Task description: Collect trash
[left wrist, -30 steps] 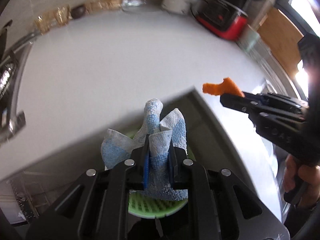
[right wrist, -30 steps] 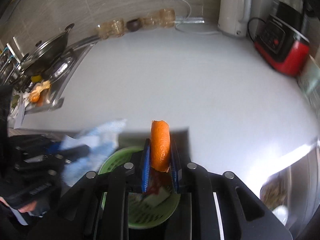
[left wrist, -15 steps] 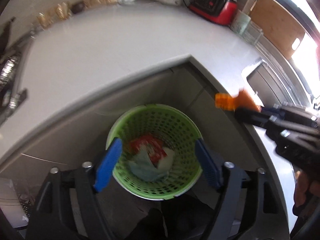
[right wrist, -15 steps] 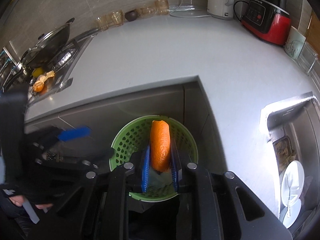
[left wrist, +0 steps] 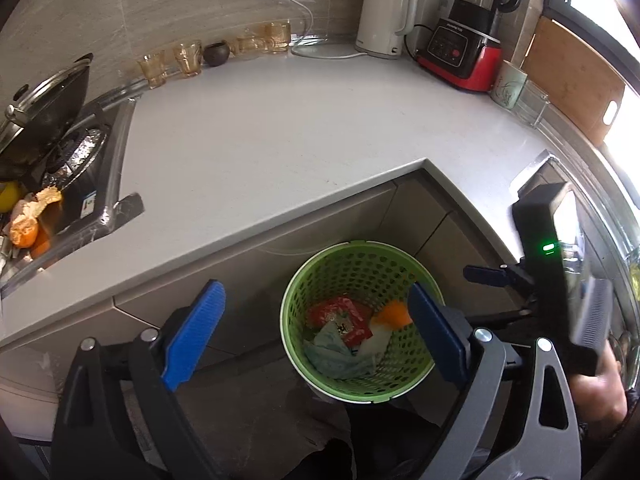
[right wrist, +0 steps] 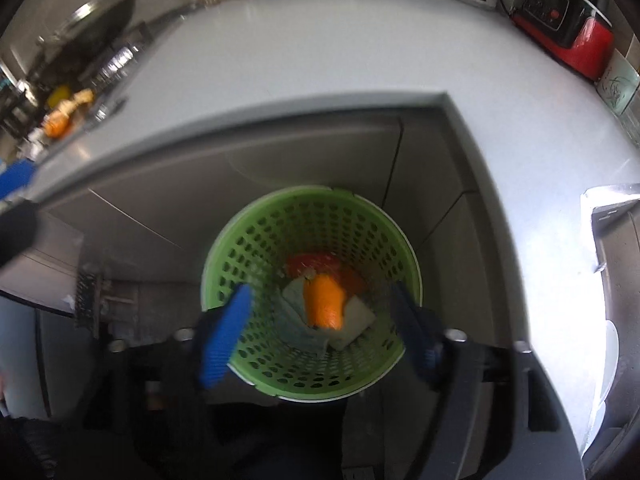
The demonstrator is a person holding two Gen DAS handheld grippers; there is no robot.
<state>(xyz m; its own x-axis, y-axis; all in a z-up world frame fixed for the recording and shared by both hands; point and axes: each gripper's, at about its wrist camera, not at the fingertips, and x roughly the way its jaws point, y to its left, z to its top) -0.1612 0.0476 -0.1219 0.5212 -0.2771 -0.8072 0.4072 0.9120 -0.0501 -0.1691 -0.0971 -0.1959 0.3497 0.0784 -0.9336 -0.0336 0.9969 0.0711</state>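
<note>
**Green basket holds the scraps below the counter corner**

A pale grey countertop wraps an inner corner, with a green perforated basket on the floor below it. Both tools hang over it with fingers spread wide and empty: the left gripper and the right gripper. Inside the basket lie an orange peel, a red wrapper and a blue cloth.

Your white countertop, kettle and red blender at its back edge, amber glasses towards the back left corner.
</note>
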